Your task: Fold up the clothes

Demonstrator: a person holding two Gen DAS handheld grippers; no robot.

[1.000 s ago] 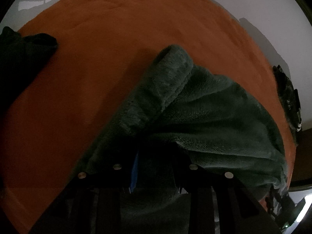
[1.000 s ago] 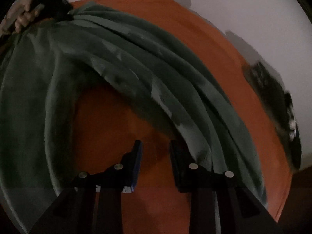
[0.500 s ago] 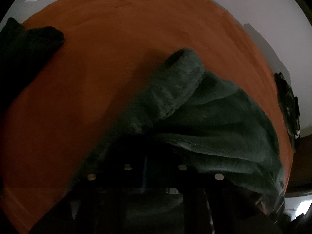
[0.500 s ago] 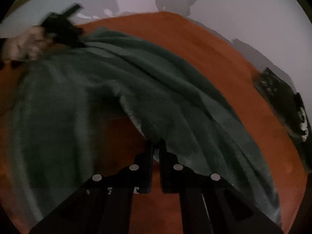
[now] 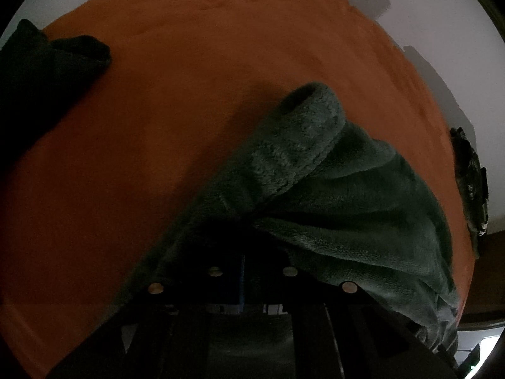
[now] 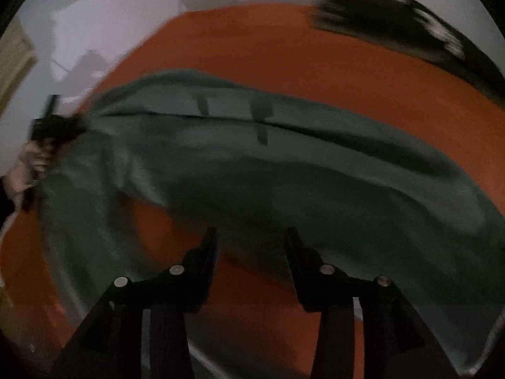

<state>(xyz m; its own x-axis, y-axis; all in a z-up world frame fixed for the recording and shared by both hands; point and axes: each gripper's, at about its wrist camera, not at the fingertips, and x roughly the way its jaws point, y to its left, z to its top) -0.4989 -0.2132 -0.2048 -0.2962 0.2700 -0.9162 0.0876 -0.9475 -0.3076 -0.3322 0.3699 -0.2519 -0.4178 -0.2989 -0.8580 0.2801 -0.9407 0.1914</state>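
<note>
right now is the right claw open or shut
Open. The right claw has its two fingers spread wide apart with orange surface showing between them, and nothing of the green garment between them.

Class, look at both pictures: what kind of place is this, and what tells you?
Probably a room at home: an orange blanket covers a wide surface, perhaps a bed, beside a pale wall, with a green fleece garment on it.

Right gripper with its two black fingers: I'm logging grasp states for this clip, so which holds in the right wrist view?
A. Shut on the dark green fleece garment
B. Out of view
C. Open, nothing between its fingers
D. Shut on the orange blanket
C: the right gripper shows its fingers spread wide, with only the orange blanket and the edge of the dark green fleece garment visible beyond the gap.
</note>
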